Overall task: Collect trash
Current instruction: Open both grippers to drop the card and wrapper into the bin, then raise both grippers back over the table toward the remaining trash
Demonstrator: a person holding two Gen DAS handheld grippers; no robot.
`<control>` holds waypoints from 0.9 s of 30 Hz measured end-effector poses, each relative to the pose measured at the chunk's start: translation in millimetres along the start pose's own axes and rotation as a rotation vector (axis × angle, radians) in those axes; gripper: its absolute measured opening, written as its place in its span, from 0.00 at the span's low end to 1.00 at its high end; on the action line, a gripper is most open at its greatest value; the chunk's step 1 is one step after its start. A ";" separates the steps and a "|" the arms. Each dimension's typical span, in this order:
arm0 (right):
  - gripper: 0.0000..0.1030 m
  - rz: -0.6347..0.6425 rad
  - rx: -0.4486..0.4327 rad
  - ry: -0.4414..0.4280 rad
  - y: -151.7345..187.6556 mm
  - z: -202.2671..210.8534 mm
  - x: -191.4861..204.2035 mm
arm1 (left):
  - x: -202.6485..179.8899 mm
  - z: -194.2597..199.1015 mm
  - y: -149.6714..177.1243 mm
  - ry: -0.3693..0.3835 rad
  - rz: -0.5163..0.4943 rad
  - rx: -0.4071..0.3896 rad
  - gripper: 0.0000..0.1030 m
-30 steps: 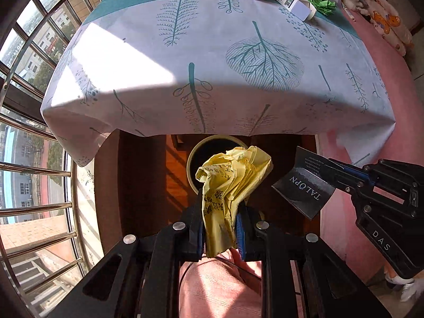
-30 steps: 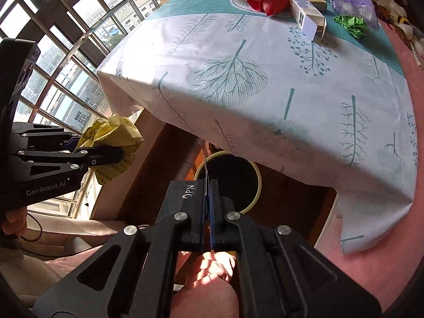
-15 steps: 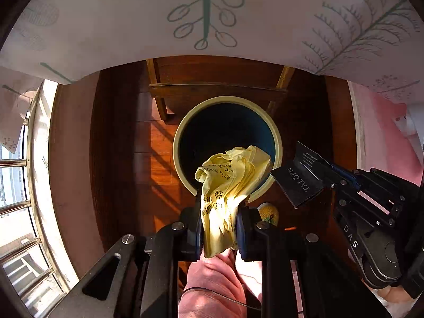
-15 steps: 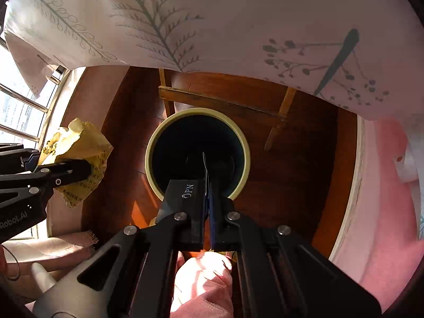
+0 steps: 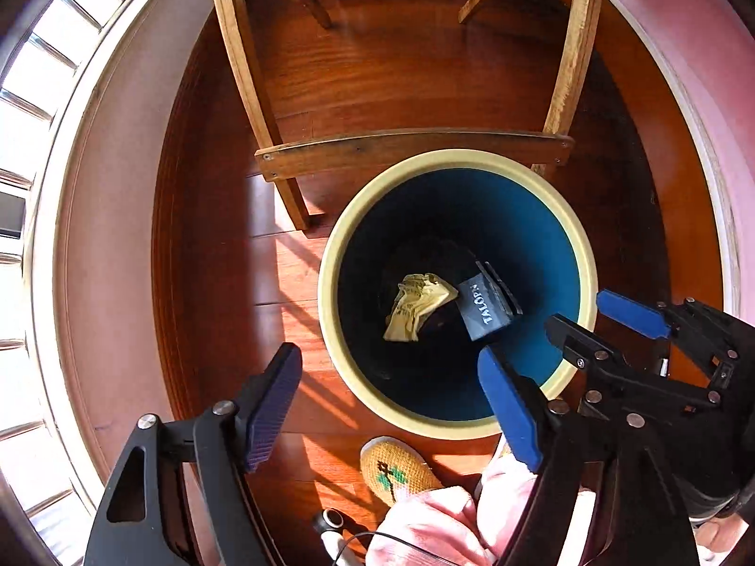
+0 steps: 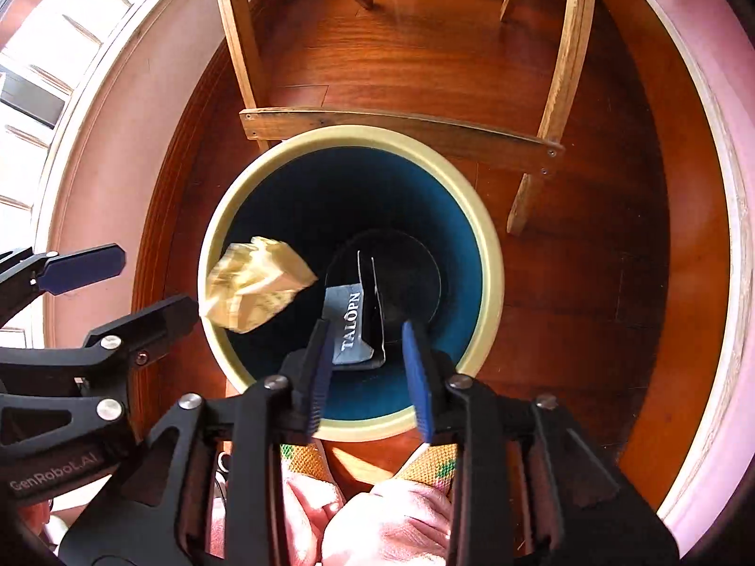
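Both tongs are hanging over a round bin [image 5: 455,160] with a cream rim and dark blue interior, standing on a wooden floor [image 5: 401,66].

Left wrist view: the left tongs [image 5: 391,405] are standing wide apart at the lower centre of the frame, gripping nothing. The right tongs [image 5: 608,316] are entering from the right edge, fingers likewise apart. A crumpled yellow paper [image 5: 415,304] is showing at the centre of the bin opening, with a dark card marked "TALOPN" [image 5: 486,309] just to its right; the two appear to be touching.

Right wrist view: the right tongs [image 6: 365,368] are spread at the lower centre, and the dark card [image 6: 354,325] is showing between the fingers, with no clear contact visible. The yellow paper [image 6: 257,290] is showing over the left rim of the bin [image 6: 486,245], free of the left tongs [image 6: 137,283], which are open at the left edge.

A wooden frame [image 5: 410,146] of light rails is standing behind the bin, at the upper part of both frames. A knitted yellow slipper [image 5: 396,467] is showing below the bin, near the bottom edge.
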State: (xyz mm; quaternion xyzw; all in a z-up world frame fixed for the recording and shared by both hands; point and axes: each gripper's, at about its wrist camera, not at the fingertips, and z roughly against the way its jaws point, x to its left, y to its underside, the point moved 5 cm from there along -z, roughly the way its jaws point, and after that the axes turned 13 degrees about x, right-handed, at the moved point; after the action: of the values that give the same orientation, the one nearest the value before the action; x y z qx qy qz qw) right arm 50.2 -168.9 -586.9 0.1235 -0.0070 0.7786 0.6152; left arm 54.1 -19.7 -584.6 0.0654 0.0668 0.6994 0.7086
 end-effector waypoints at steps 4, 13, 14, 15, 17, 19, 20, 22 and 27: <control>0.47 -0.041 -0.011 0.011 -3.9 3.1 -3.9 | 13.4 11.2 -1.5 -0.004 -0.006 -0.032 0.88; 0.47 -0.056 -0.038 0.058 11.1 59.5 13.2 | 13.6 77.3 19.1 -0.007 -0.019 -0.067 0.88; 0.47 -0.064 -0.036 0.062 13.6 69.5 16.1 | 13.4 89.2 22.7 -0.007 -0.022 -0.071 0.88; 0.47 -0.073 -0.035 0.062 18.6 81.8 18.3 | 12.8 104.2 27.7 -0.006 -0.026 -0.075 0.88; 0.47 -0.088 -0.035 0.065 25.0 105.6 22.8 | 12.1 132.1 36.4 -0.007 -0.030 -0.087 0.88; 0.47 -0.093 -0.041 0.062 32.1 134.1 27.9 | 12.5 159.1 43.4 -0.016 -0.037 -0.094 0.88; 0.47 -0.095 -0.046 0.068 35.3 148.2 30.9 | 12.4 173.3 47.1 -0.013 -0.039 -0.100 0.88; 0.47 -0.097 -0.055 0.078 42.1 179.1 38.4 | 13.8 205.5 57.2 -0.013 -0.036 -0.114 0.88; 0.47 -0.105 -0.103 0.083 54.5 257.0 56.3 | 18.3 281.4 69.8 -0.007 -0.041 -0.153 0.88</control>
State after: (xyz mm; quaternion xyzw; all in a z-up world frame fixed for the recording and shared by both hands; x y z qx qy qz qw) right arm 33.1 -170.2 -318.8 0.0594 -0.0151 0.7482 0.6606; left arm 38.1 -0.3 -295.1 0.0124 0.0120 0.6874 0.7261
